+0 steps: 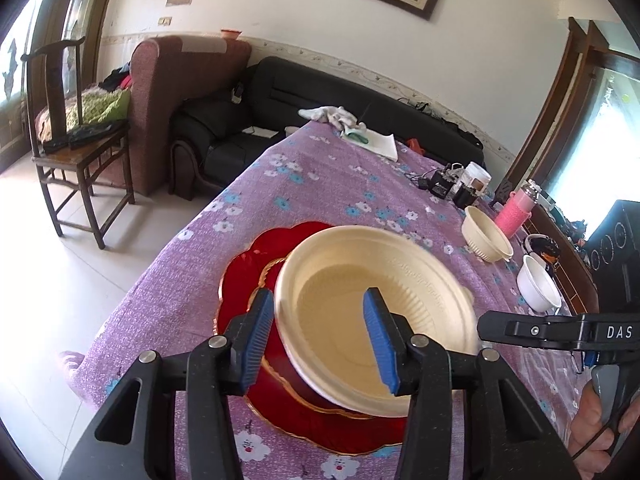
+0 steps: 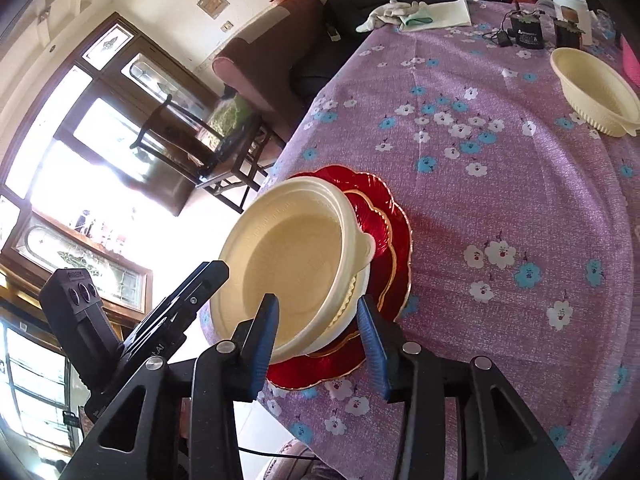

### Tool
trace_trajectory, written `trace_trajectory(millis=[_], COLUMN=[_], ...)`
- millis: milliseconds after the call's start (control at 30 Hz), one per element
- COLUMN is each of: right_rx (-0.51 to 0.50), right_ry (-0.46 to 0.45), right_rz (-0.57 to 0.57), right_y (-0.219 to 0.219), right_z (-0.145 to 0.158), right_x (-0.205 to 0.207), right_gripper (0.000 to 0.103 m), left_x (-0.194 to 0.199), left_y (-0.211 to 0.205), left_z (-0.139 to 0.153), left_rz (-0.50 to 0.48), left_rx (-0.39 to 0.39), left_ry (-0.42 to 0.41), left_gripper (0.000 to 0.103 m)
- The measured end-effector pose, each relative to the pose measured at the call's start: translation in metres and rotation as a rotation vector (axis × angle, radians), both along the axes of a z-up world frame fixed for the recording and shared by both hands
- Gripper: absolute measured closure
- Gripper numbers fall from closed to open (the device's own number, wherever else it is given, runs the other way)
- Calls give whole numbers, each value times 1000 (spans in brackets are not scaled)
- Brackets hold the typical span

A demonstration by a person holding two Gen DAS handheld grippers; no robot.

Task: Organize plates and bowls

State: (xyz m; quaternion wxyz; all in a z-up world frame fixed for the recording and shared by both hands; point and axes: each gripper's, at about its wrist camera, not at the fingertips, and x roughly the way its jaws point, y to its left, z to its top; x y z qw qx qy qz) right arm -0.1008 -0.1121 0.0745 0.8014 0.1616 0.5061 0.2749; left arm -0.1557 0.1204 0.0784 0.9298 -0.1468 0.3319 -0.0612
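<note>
A large cream bowl [image 1: 360, 312] [image 2: 288, 264] sits tilted on stacked red scalloped plates [image 1: 248, 276] [image 2: 384, 216] on the purple flowered tablecloth. My left gripper [image 1: 318, 338] is open, its blue pads straddling the bowl's near rim, one outside, one inside. My right gripper [image 2: 318, 332] is open too, its pads straddling the bowl's rim on the opposite side. In the right wrist view a second cream bowl seems nested under the top one. The right gripper also shows in the left wrist view [image 1: 560, 332], at the bowl's right edge.
Another cream bowl [image 1: 486, 238] [image 2: 596, 88], a white bowl [image 1: 538, 286], a pink bottle [image 1: 514, 210], black boxes [image 1: 440, 186] and a white cloth [image 1: 372, 138] lie farther along the table. A wooden chair [image 1: 72, 140] and sofas stand beyond the table's left edge.
</note>
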Motion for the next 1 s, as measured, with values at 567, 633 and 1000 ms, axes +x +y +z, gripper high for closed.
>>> trace_trajectory(millis=[567, 633, 1000], right_rx=[79, 88, 77], right_ry=[-29, -28, -55], right_rz=[-224, -262, -540], right_y=[-116, -135, -260], right_z=[-1, -5, -22], right_x=[-20, -24, -53], right_gripper=[59, 59, 59], left_x=[-7, -5, 33], left_y=[-128, -152, -266], left_z=[34, 29, -50], left_rz=[-260, -312, -497], left_rx=[144, 152, 170], left_ry=[-103, -90, 108], left_gripper=[40, 36, 35])
